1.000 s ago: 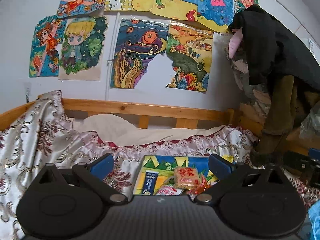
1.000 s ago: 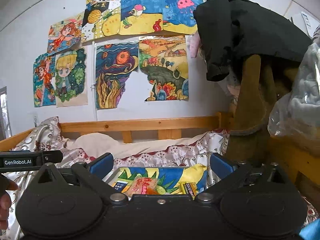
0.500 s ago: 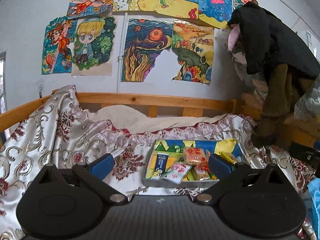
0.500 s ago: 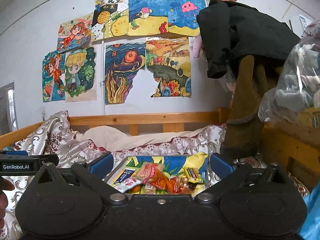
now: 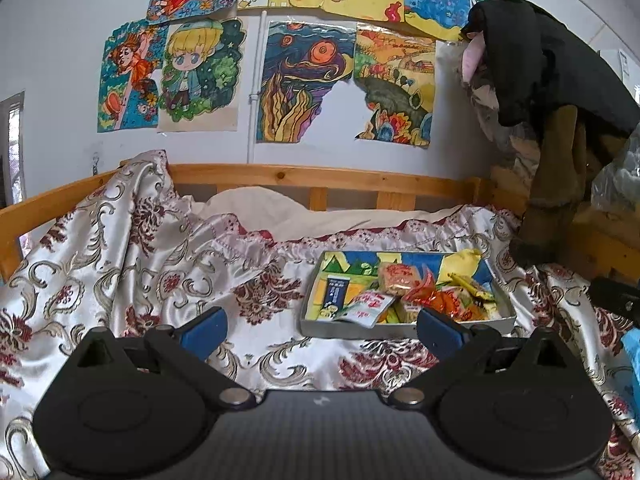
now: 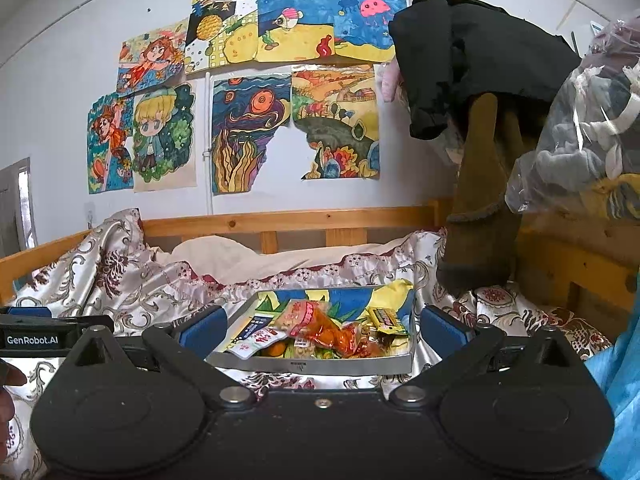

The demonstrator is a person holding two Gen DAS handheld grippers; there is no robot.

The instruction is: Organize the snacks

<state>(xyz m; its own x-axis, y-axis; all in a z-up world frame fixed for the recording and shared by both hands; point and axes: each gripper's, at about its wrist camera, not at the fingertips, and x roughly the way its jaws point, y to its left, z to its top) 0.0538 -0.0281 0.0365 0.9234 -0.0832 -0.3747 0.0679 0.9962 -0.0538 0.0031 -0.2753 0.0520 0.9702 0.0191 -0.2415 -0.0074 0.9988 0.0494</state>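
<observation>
A shallow grey box (image 5: 404, 330) (image 6: 312, 366) with a colourful lining lies on the floral bedspread and holds several snack packets. Among them are a blue stick packet (image 5: 335, 294), a white and red sachet (image 5: 366, 308), a reddish cracker pack (image 5: 396, 278), orange wrappers (image 6: 332, 330) and a small yellow packet (image 6: 384, 320). My left gripper (image 5: 322, 330) is open and empty, short of the box and slightly to its left. My right gripper (image 6: 322, 326) is open and empty, facing the box's near wall. The left gripper's side (image 6: 36, 338) shows at the right view's left edge.
The satin bedspread (image 5: 140, 264) is rumpled and rises at the left. A wooden bed rail (image 5: 320, 178) runs behind a pale pillow (image 5: 256, 208). Drawings cover the wall. Dark clothes (image 6: 480, 56) and a bagged bundle (image 6: 592, 120) hang at the right. A blue sleeve (image 6: 618, 380) is lower right.
Both grippers have pulled back and tilted downward, so the box and more bedspread now show. Both stay open with nothing held.
</observation>
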